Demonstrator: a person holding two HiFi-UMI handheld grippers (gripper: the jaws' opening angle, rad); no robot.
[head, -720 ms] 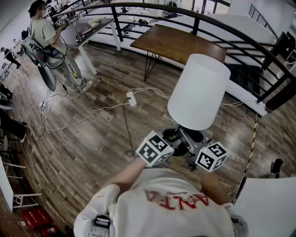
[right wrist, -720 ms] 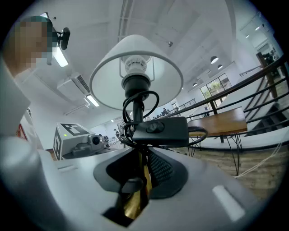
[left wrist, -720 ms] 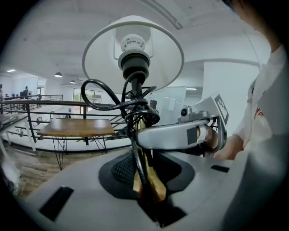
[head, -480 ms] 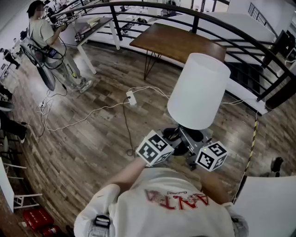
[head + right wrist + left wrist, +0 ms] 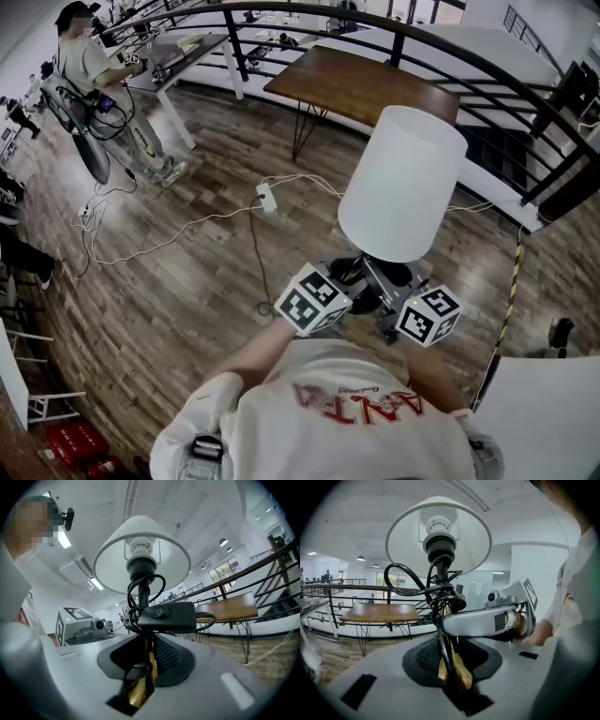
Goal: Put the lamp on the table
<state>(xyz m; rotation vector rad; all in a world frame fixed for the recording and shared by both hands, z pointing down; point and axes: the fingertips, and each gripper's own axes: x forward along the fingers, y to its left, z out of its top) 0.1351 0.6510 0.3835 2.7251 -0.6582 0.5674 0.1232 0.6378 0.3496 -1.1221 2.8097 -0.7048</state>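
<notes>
You hold the lamp [image 5: 401, 183] in the air over the floor [image 5: 187, 272], near the table [image 5: 356, 84]. It stands up straight, shade [image 5: 140, 557] on top. Your left gripper [image 5: 449, 667] and right gripper [image 5: 140, 667] both squeeze its gold stem [image 5: 458, 670].

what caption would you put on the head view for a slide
Left gripper and right gripper hold a white-shaded lamp upright above the wood floor, with a brown table ahead.
</notes>
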